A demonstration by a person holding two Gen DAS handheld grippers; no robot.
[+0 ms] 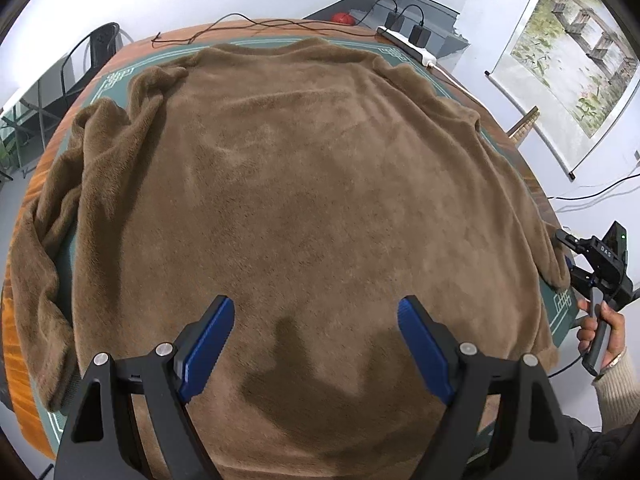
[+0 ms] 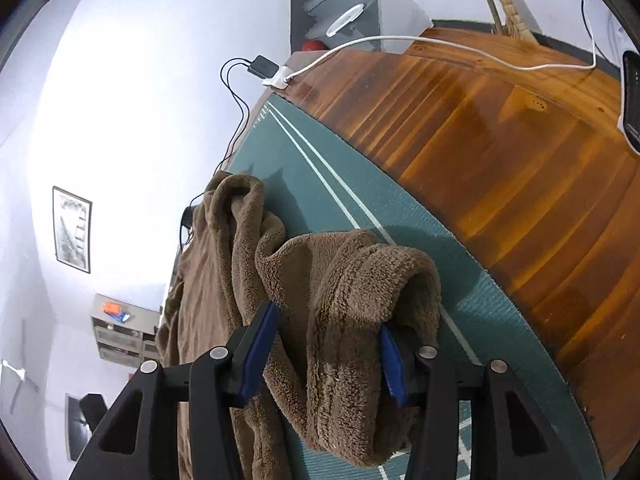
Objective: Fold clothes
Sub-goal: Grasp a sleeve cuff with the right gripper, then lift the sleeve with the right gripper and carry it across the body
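Brown fleece garment (image 1: 304, 184), one only, lies spread flat on the green mat (image 2: 320, 168) over the wooden table (image 2: 500, 168). Left gripper (image 1: 316, 340) hovers wide open above its hem, holding nothing. Right gripper (image 2: 326, 354), half closed, apparently pinches one bunched sleeve (image 2: 352, 304), lifted.

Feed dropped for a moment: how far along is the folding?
Done: the brown fleece top lies spread flat on the green mat. In hand: the right claw has the right sleeve cuff between its pads, lifted. The left claw hangs open over the hem. Left: every fold.
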